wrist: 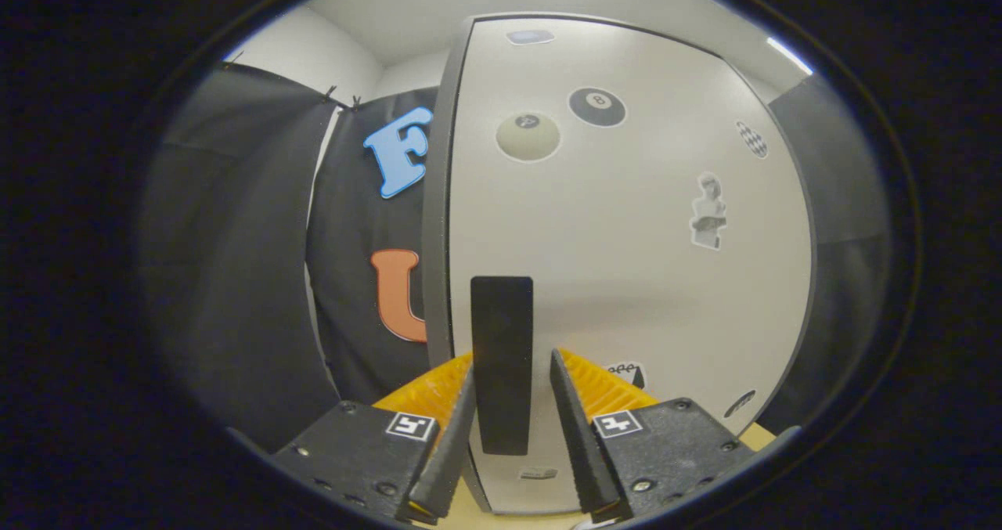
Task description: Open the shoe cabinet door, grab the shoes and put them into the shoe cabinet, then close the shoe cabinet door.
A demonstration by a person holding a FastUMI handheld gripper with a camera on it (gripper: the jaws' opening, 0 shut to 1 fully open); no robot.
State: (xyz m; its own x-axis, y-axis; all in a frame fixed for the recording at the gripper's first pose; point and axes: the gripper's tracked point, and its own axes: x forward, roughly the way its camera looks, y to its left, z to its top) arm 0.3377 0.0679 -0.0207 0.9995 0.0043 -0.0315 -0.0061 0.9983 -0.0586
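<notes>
Cloth: black booth wall (235,264) hangs off at 9 o'clock from the fingers, clipped up along a white room wall (313,56).
Door edge: grey side edge (438,201) of the shoe cabinet door (626,279) runs upright just beside the cloth, at about 11 o'clock from the gripper (513,389).
Handle: a dark, flat, upright handle (502,358) sits on the door near that edge, dead ahead at 12 o'clock.
Fingers: the two fingers stand one on each side of the handle's lower half, parted; the left finger (450,436) looks to touch or nearly touch the handle, the right finger (575,436) shows a slim gap. Whether they press on it I cannot tell.
Door face: pale, upright, looks shut; stickers dot it, among them a cream ball (528,136) and a black eight-ball (597,107) at 12 to 1 o'clock, and a statue figure (708,210) at 2 o'clock.
Floor: a light wooden strip (470,510) shows below the door, under the fingers at 6 o'clock.
Right side: more dark cloth (845,201) beyond the door at 3 o'clock.
</notes>
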